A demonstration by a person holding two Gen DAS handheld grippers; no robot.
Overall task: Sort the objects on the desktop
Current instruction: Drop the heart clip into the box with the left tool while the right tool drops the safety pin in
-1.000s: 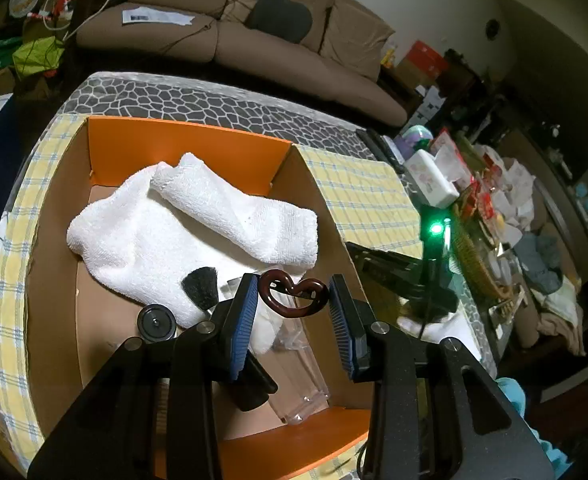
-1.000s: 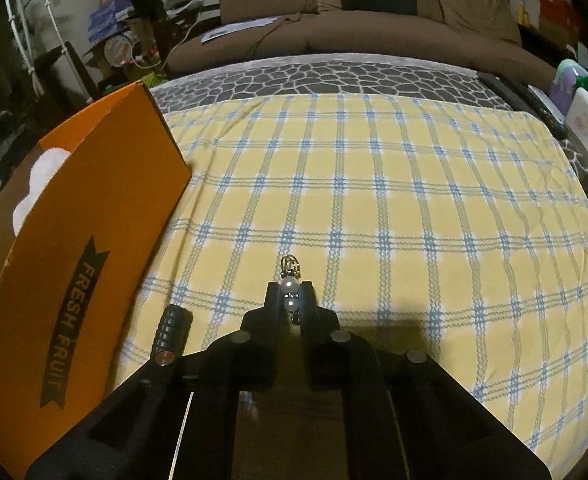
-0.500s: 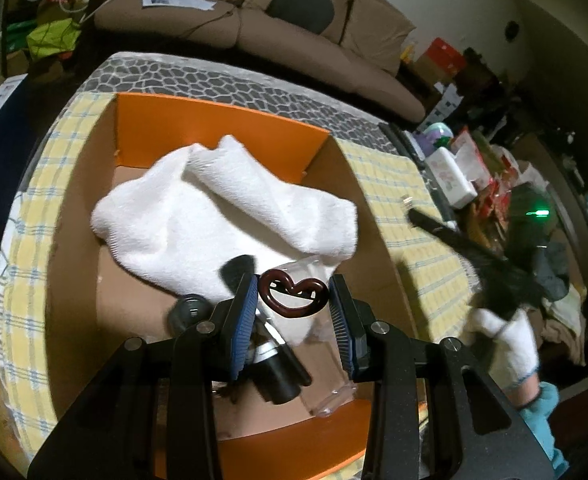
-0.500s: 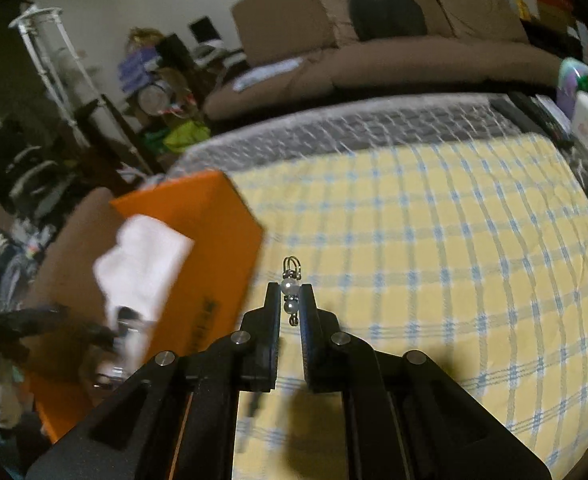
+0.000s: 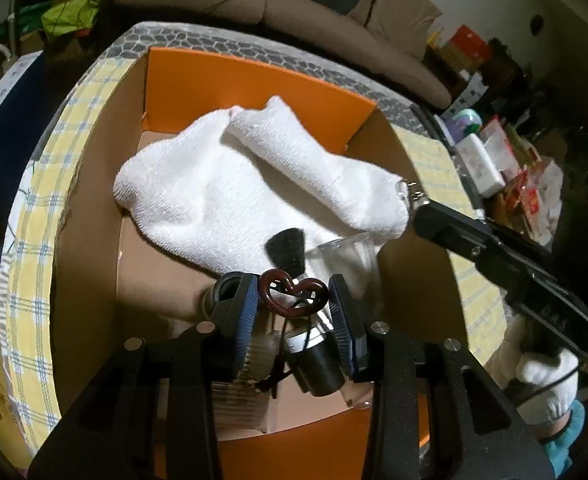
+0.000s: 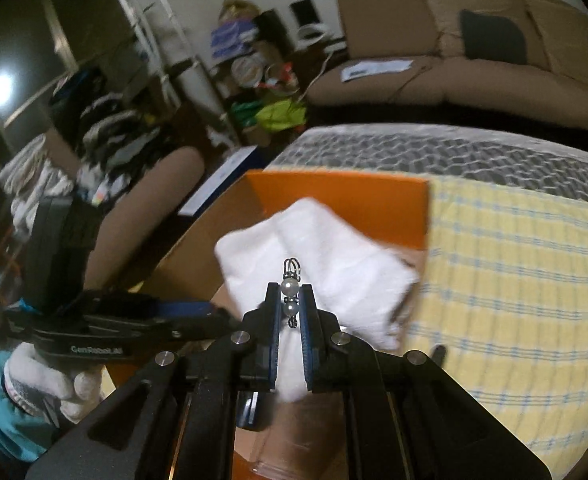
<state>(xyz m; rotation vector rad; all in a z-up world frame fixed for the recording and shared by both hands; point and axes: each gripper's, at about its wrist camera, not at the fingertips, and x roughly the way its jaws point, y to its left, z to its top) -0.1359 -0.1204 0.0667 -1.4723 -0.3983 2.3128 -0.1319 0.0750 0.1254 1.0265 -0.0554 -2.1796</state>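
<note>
Your left tongs are clamped on a little brown heart clip, and they hang just over the near end of the orange box. Your right tongs are squeezed together on a small pearl charm, up above the white towel inside that same box.

Both small things look ready to go in, so drop them one at a time. Go low before you let go, because the charm is tiny and could bounce out onto the yellow checked cloth on the tabletop. The soft towel is a good landing spot for it.

Watch the clear plastic case and the black brush under your left tongs. Put the heart clip in a bare spot beside them, not on top, so it does not slide away. Keep your two tongs from bumping; they are near each other over the box.
</note>
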